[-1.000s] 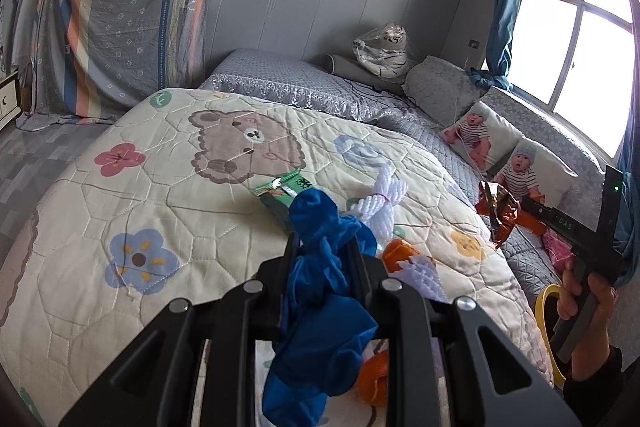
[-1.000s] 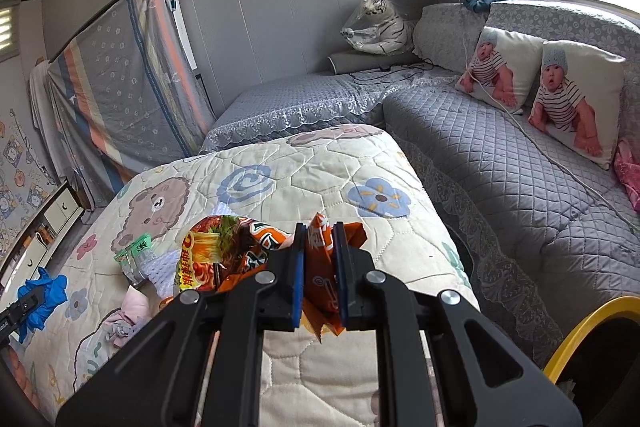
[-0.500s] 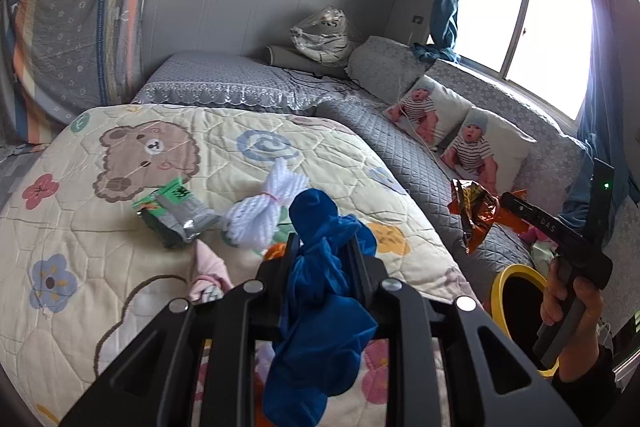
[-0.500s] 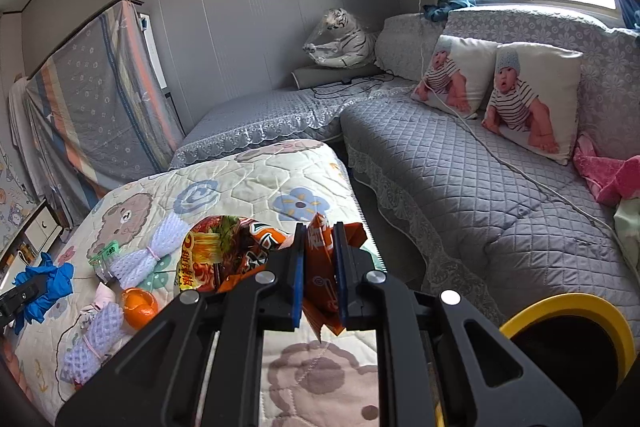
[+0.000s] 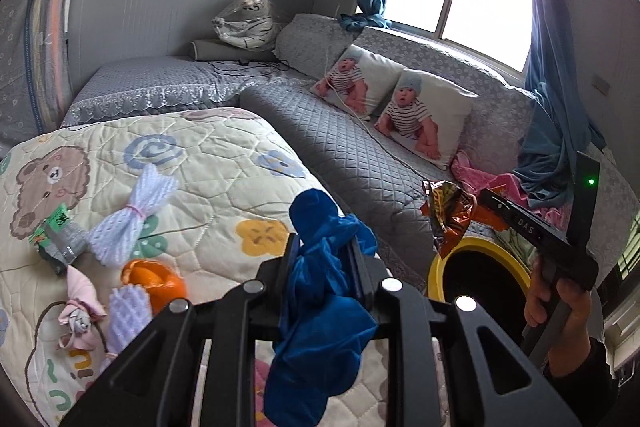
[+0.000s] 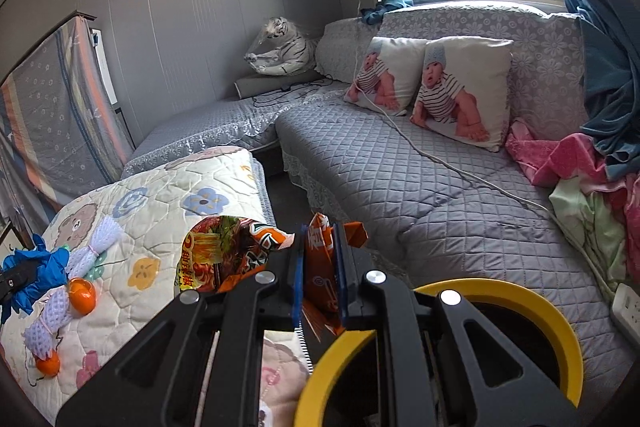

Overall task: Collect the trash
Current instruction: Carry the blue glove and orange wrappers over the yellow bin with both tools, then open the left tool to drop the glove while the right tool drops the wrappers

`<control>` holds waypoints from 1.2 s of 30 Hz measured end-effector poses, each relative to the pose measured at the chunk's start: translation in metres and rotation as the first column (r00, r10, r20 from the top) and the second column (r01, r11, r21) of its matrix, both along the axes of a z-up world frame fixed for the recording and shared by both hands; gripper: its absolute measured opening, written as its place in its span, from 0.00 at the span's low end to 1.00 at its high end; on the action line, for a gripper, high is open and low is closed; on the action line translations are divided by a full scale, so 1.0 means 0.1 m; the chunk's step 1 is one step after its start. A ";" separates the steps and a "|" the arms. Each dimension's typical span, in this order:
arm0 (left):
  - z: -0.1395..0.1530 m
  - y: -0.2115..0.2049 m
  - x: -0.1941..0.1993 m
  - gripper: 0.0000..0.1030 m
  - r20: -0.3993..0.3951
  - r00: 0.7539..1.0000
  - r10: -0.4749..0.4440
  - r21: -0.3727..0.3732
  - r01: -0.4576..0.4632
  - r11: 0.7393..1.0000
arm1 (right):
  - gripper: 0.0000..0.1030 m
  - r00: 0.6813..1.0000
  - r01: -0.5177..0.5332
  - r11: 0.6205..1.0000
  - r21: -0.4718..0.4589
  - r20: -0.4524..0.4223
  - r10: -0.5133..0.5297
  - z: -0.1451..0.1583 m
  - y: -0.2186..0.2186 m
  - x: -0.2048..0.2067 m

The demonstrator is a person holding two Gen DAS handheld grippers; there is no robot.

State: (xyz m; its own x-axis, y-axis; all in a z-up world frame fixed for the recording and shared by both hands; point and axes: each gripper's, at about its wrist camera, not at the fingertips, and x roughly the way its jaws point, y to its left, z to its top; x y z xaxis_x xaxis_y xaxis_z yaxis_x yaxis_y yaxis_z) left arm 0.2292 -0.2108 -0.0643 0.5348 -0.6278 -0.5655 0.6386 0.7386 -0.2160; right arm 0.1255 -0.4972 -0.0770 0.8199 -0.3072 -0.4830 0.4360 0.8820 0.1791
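Observation:
My left gripper (image 5: 324, 247) is shut on a crumpled blue glove (image 5: 320, 307), held above the quilt's right edge. My right gripper (image 6: 318, 251) is shut on an orange noodle wrapper (image 6: 224, 251) and hangs just left of the yellow-rimmed trash bin (image 6: 532, 299). In the left wrist view the wrapper (image 5: 448, 215) hangs over the bin's rim (image 5: 436, 267). On the cartoon quilt (image 5: 200, 167) lie white foam nets (image 5: 128, 215), orange peel (image 5: 154, 281), a green wrapper (image 5: 56, 239) and a pink tissue (image 5: 80, 311).
A grey quilted sofa (image 6: 400, 187) with two baby-print pillows (image 6: 460, 91) runs behind the bin. Pink and green cloths (image 6: 580, 179) are piled at its right end. A white cable (image 6: 440, 155) crosses the seat. A power strip (image 6: 626, 307) lies right of the bin.
Both grippers have swung right, away from the quilt and toward the yellow bin. The wrapper now hangs at the bin's rim. Both grips are unchanged.

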 end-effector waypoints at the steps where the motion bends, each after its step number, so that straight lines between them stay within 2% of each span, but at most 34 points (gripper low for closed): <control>1: 0.00 -0.09 -0.02 0.20 -0.001 1.000 -0.017 0.004 0.017 1.000 | 0.12 1.000 0.011 1.000 0.001 -0.003 -0.011 -0.02 -0.05 -0.05; 14: -0.14 -1.10 -0.39 0.20 -0.019 0.973 -0.229 0.041 0.230 0.972 | 0.12 0.984 0.172 0.985 -0.021 -0.042 -0.173 -0.25 -0.57 -0.75; 22: -0.28 -1.51 -0.57 0.20 -0.045 0.949 -0.313 0.053 0.315 0.948 | 0.12 0.966 0.247 0.969 -0.029 -0.069 -0.249 -0.38 -0.79 -1.01; 36: -0.51 -1.97 -0.87 0.20 -0.089 0.914 -0.395 0.084 0.402 0.912 | 0.12 0.930 0.351 0.935 -0.052 -0.101 -0.355 -0.54 -0.96 -1.19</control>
State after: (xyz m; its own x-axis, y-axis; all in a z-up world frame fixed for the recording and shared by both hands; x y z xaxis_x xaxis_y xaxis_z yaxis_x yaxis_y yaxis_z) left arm 0.1419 -0.4077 -0.1157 0.2095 -0.7201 -0.6614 0.8704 0.4456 -0.2094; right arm 0.0062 -0.5929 -0.1309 0.5998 -0.5842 -0.5467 0.7350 0.6723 0.0880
